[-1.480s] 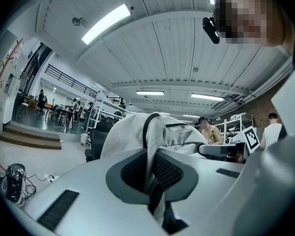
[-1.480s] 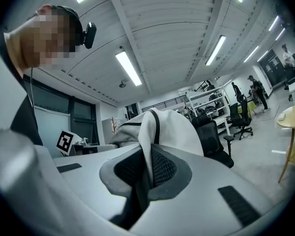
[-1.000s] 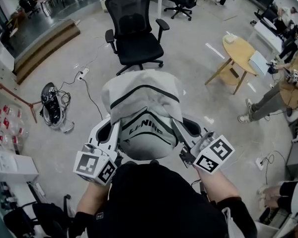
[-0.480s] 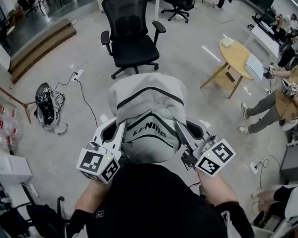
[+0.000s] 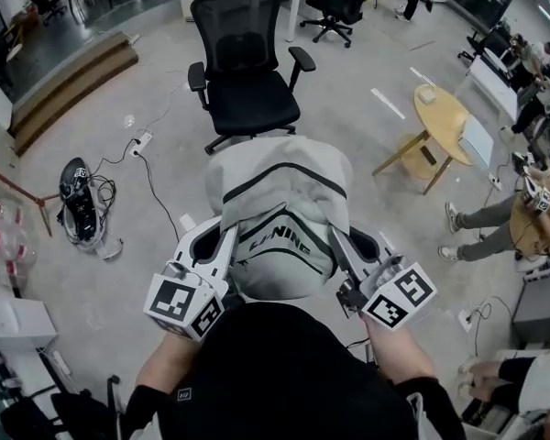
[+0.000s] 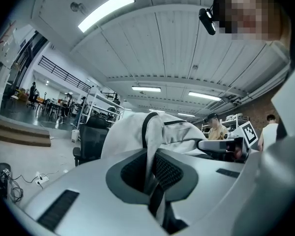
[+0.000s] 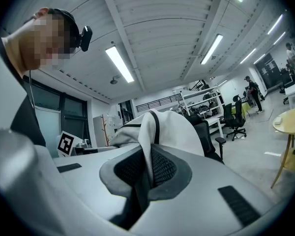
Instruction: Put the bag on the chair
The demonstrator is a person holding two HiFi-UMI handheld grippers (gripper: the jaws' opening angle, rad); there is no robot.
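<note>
A light grey backpack [image 5: 280, 214] with black trim hangs in the air in front of the person. My left gripper [image 5: 213, 246] is shut on its left shoulder strap [image 6: 148, 154], which runs up between the jaws. My right gripper [image 5: 356, 250] is shut on the right strap [image 7: 148, 151] in the same way. The bag's bulk [image 6: 137, 132] [image 7: 169, 129] rises just past both sets of jaws. A black mesh office chair [image 5: 245, 67] stands on the floor ahead of the bag, its seat facing me, a short way beyond it.
A round wooden side table [image 5: 440, 113] stands to the right. A power strip with cables [image 5: 139, 140] and a dark device [image 5: 78, 200] lie on the floor at left. People sit at the right edge [image 5: 522, 209]. A wooden step [image 5: 69, 85] lies far left.
The view has shifted slightly; the chair sits a little nearer and more to the right of the frame. Both grippers keep the bag held up as before.
</note>
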